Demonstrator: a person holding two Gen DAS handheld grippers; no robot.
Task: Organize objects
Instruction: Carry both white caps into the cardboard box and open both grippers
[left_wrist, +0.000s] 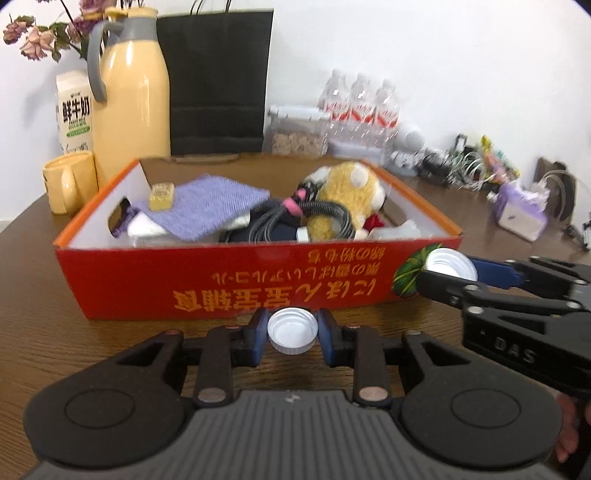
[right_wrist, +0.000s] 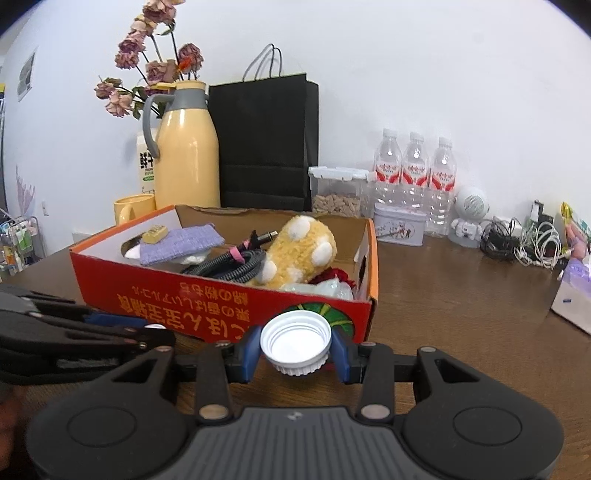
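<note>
Left gripper (left_wrist: 291, 338) pinching small white cap (left_wrist: 292, 331); right gripper (right_wrist: 295, 349) pinching larger white cap (right_wrist: 295, 341). Both just short of red box (left_wrist: 229, 273), dead ahead, long axis crosswise.

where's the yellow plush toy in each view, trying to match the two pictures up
Left wrist view: the yellow plush toy lies right of centre, inside the red box, beside the black cable.
Right wrist view: the toy lies near the middle, in the box's right half.
Shared landmark: the black paper bag behind the box.
</note>
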